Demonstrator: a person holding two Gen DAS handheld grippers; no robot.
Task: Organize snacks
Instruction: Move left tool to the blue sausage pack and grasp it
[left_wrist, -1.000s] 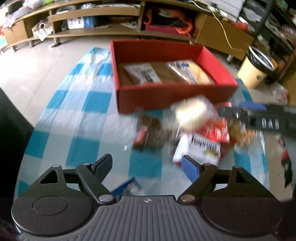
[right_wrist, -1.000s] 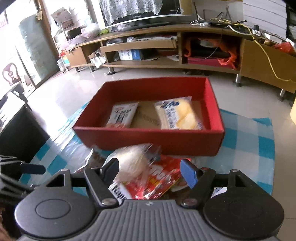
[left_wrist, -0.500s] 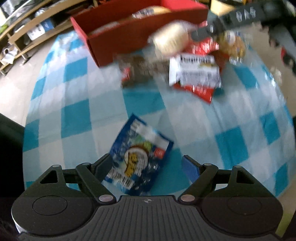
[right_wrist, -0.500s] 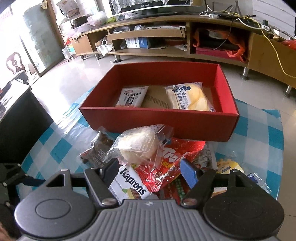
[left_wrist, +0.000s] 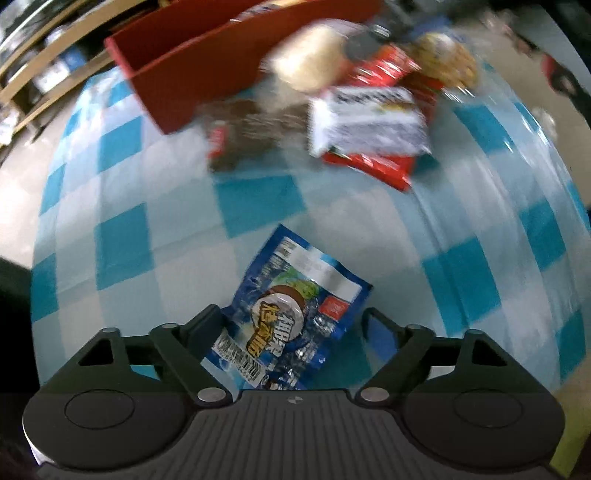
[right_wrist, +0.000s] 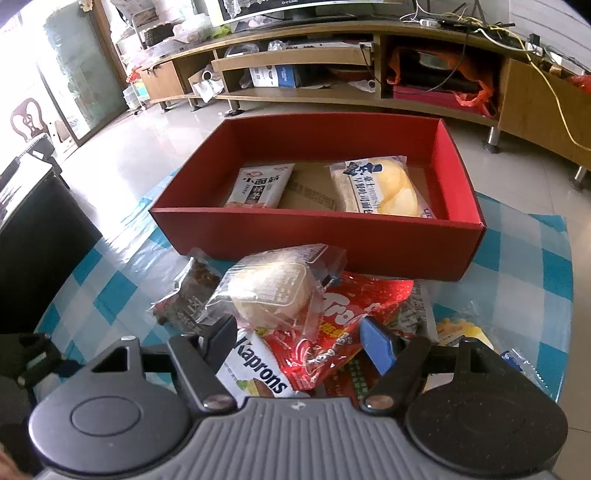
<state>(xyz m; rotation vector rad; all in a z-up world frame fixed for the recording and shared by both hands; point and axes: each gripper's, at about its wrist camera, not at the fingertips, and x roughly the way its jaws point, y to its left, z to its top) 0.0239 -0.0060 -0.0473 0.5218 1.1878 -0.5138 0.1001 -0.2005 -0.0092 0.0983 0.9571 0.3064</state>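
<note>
Directly under your left gripper (left_wrist: 291, 325) lies the blue snack packet (left_wrist: 291, 314), flat on the checked counter (left_wrist: 258, 199) and well apart from the other snacks. Its fingers stand apart and grip nothing; the packet's near end sits in the gap between them, its edge right by the left finger (left_wrist: 207, 325), while a strip of cloth shows between the packet and the blue-padded one.

Long axis of the packet: it runs away from you and leans toward the right of the view, so it lies oblique to the line between the fingertips, not square to it. In my judgement the coming pinch turns on this: closing as you stand would take the packet across its narrower width, near the barcode end.

Your right gripper (right_wrist: 299, 332) hovers over the heap, fingers parted and pressing on nothing. The clear-wrapped cake (right_wrist: 273, 291) lies just ahead of the gap, on top of a red foil bag (right_wrist: 354, 314) and a white wafer pack (right_wrist: 258, 376), with a dark bar (right_wrist: 192, 291) beside it.

Farther out, the red box (right_wrist: 317, 240) stands behind the heap, its near wall almost touching the cake's wrapper. Inside lie a white packet (right_wrist: 258, 184) at left and a yellow bread pack (right_wrist: 376, 188) at right, brown card bare between them.

The left hand is clearly the nearer to the blue packet; the right is nearer to the heap and box.
</note>
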